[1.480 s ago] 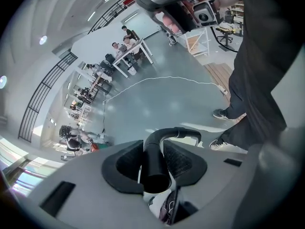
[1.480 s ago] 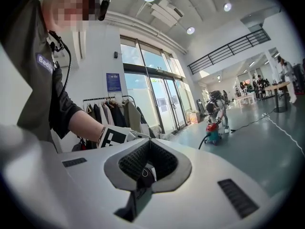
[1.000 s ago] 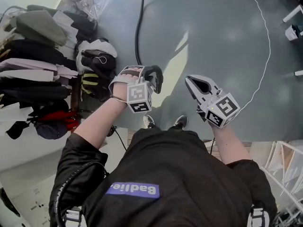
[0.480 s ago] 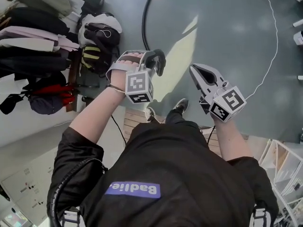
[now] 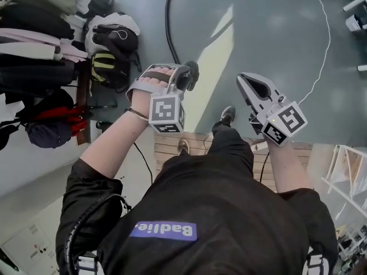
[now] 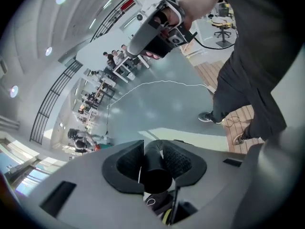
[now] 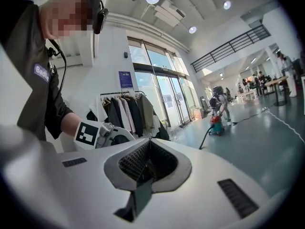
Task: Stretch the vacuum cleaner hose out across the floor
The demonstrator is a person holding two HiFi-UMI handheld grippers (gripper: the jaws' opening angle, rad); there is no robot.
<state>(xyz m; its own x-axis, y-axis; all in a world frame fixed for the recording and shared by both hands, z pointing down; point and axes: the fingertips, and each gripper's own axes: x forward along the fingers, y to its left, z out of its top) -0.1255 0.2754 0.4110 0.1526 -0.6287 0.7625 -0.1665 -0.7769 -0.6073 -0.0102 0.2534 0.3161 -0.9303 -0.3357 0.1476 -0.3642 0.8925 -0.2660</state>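
The black vacuum hose [image 5: 168,27] runs across the grey floor from the top of the head view down to my left gripper [image 5: 188,77]. That gripper is shut on the hose end [image 6: 155,170], a black tube pinched between the ribbed pads. My right gripper [image 5: 243,80] hovers to the right at about the same height, jaws shut and empty [image 7: 148,163]. In the right gripper view a red vacuum cleaner [image 7: 217,124] stands far off near the glass doors, with the hose [image 7: 205,136] trailing from it over the floor.
A clothes rack [image 5: 34,39] and bags [image 5: 112,44] line the left side. A thin white cable [image 5: 327,44] curves over the floor at right. Wooden decking [image 5: 172,148] lies under the person's feet; white framework [image 5: 350,171] stands at right. People gather by distant desks [image 6: 116,58].
The person has stepped back onto the wooden decking, and the rack and bags have slid up the head view. Both grippers keep their pose; the left still holds the hose end.
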